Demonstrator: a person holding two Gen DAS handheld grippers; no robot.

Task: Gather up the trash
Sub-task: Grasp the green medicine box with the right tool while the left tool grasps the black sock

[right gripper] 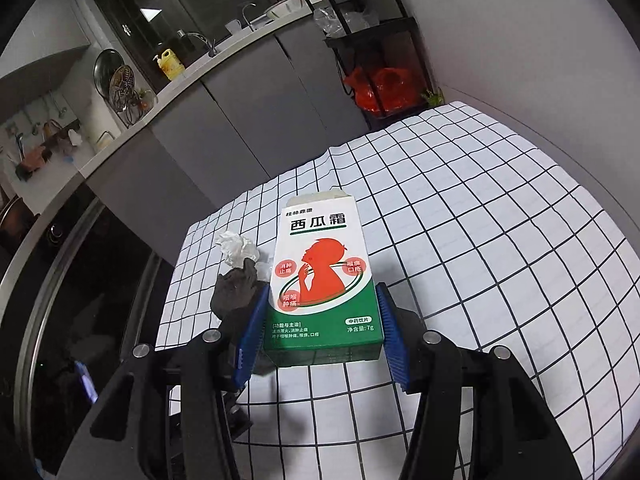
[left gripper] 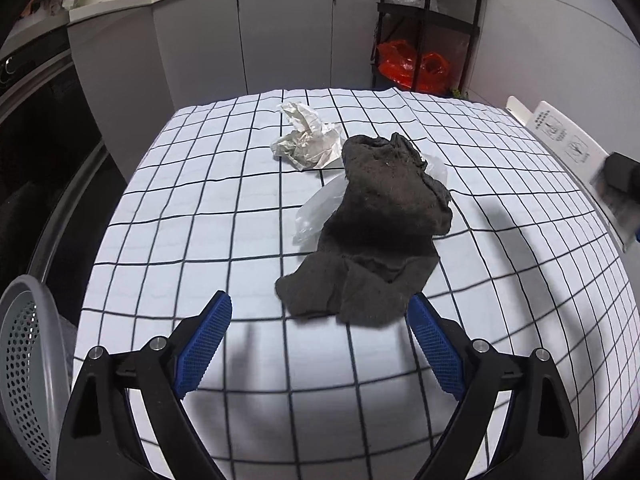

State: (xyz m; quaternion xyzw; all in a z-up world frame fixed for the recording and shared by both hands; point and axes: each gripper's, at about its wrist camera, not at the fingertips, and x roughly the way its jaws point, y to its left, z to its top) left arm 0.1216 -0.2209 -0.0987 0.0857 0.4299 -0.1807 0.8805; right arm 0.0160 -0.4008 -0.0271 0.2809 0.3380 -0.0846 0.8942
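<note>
A dark grey rag (left gripper: pixel 376 236) lies crumpled on the checked tablecloth (left gripper: pixel 200 208), over a clear plastic scrap (left gripper: pixel 316 212). A crumpled white paper (left gripper: pixel 308 140) lies just behind it. My left gripper (left gripper: pixel 320 312) is open and empty, its blue pads just short of the rag's near edge. My right gripper (right gripper: pixel 320 328) is shut on a white, green and red medicine box (right gripper: pixel 322 276), held above the table. The box and right gripper show blurred at the right edge of the left wrist view (left gripper: pixel 568 148). The rag (right gripper: pixel 236 288) and paper (right gripper: pixel 238 248) lie left of the box.
A grey perforated basket (left gripper: pixel 24 360) stands off the table's left front corner. Grey cabinets (left gripper: pixel 240 36) and a dark oven front (left gripper: pixel 40 140) lie beyond the table. A black rack with red bags (left gripper: pixel 416 64) stands at the back right.
</note>
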